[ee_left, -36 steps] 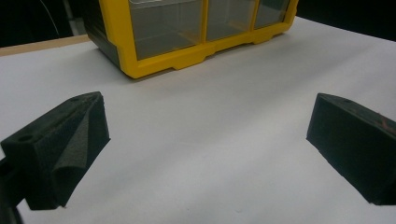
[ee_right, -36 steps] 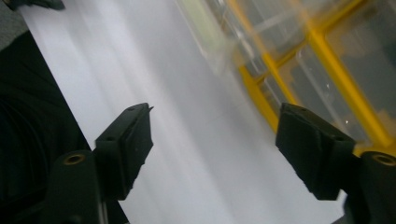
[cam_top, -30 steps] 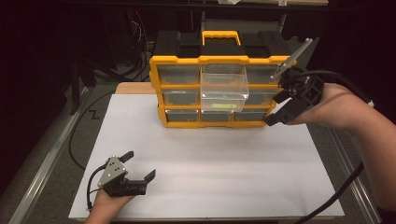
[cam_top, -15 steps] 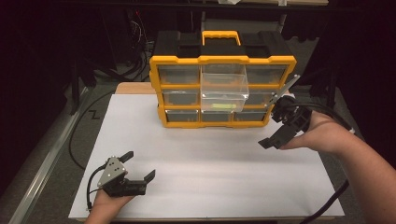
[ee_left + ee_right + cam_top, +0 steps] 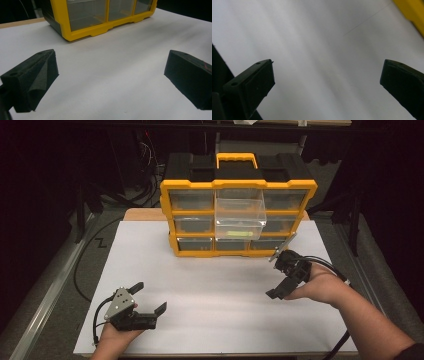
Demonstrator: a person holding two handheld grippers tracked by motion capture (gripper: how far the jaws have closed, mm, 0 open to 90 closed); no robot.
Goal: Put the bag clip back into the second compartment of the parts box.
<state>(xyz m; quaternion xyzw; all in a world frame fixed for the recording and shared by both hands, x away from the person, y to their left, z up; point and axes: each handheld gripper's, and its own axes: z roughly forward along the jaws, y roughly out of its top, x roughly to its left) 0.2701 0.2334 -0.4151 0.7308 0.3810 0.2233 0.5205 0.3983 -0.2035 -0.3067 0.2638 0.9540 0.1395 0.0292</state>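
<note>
Seen from the high view, one clear drawer (image 5: 240,216) of the yellow organiser (image 5: 238,217) stands pulled out at the top middle, a yellow-green item lying inside it; what is to be done with it is judged not yet started. The right hand-held gripper (image 5: 281,276) is held low at 4 o'clock from the organiser, jaws spread wide and empty, having just been opening. The left hand-held gripper (image 5: 148,302) rests at 7 o'clock on the white bench (image 5: 210,285), jaws wide. In the left gripper view, the organiser's bottom row is seen at 12 o'clock, well apart. In the right gripper view, bare bench lies between parted jaws.
</note>
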